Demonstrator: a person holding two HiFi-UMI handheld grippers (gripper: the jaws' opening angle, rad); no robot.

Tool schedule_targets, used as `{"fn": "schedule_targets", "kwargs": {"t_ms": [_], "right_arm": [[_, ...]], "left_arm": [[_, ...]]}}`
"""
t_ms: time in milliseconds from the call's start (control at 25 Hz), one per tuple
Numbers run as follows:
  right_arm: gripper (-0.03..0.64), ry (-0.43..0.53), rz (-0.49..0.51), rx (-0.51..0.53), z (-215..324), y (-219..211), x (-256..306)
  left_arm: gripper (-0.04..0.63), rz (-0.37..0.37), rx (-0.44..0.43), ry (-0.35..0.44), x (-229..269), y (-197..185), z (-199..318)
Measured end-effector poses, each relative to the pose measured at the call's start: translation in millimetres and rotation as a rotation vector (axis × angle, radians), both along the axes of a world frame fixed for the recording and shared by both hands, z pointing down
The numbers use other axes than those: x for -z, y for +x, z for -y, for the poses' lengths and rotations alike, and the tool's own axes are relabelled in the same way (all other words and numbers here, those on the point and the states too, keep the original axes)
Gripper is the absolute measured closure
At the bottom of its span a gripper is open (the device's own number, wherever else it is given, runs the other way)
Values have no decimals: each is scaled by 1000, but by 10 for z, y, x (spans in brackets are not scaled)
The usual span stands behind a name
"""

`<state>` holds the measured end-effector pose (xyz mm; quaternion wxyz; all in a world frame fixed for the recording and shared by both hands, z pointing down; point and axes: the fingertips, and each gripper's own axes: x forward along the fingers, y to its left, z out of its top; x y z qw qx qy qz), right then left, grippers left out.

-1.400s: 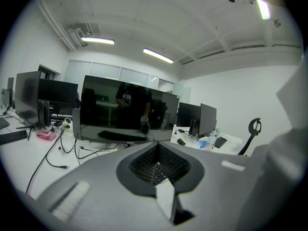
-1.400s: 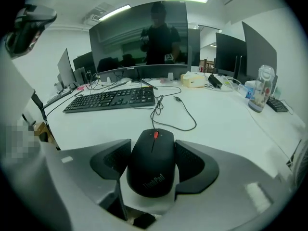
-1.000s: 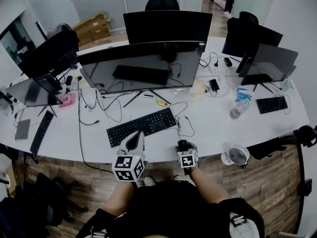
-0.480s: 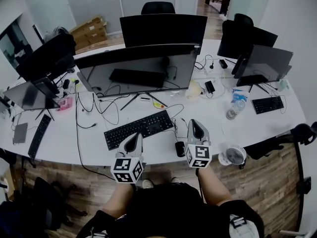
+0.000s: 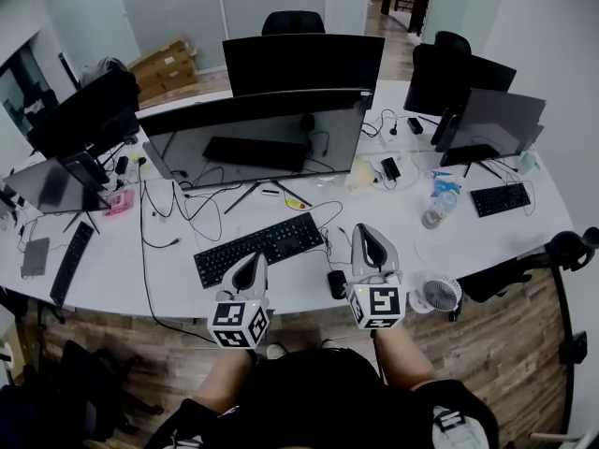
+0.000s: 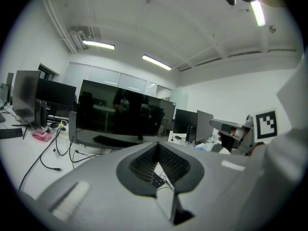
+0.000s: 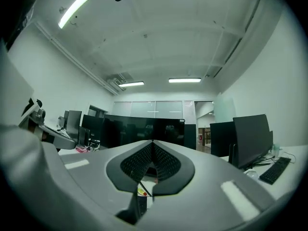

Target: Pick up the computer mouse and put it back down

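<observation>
The black computer mouse (image 5: 336, 283) lies on the white desk (image 5: 140, 269) near its front edge, just right of the black keyboard (image 5: 259, 247). My right gripper (image 5: 372, 241) hovers above and slightly right of the mouse, pointing about level, jaws shut with nothing between them (image 7: 152, 142). My left gripper (image 5: 251, 271) hangs over the desk's front edge below the keyboard, also shut and empty (image 6: 157, 146). The mouse shows in neither gripper view.
A wide dark monitor (image 5: 253, 134) stands behind the keyboard, with cables (image 5: 187, 199) trailing across the desk. A small white fan (image 5: 438, 295) sits at the front right edge and a water bottle (image 5: 436, 206) behind it. More monitors and keyboards stand left and right.
My right gripper rose from its downward pose over the mouse, tipped up to about level and closed. The mouse stays on the desk. My left gripper barely moved.
</observation>
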<state>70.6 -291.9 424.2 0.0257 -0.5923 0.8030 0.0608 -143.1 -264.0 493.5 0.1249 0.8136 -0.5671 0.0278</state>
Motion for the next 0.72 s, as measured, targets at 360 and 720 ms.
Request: {"fn": "schedule_targets", "kwargs": {"t_ms": [360, 720], "right_arm": [[618, -11, 1, 1, -23, -60, -23], [618, -10, 29, 13, -18, -159, -1]], "left_arm": [[541, -6, 10, 27, 50, -57, -37], [541, -9, 11, 49, 111, -141, -12]]}}
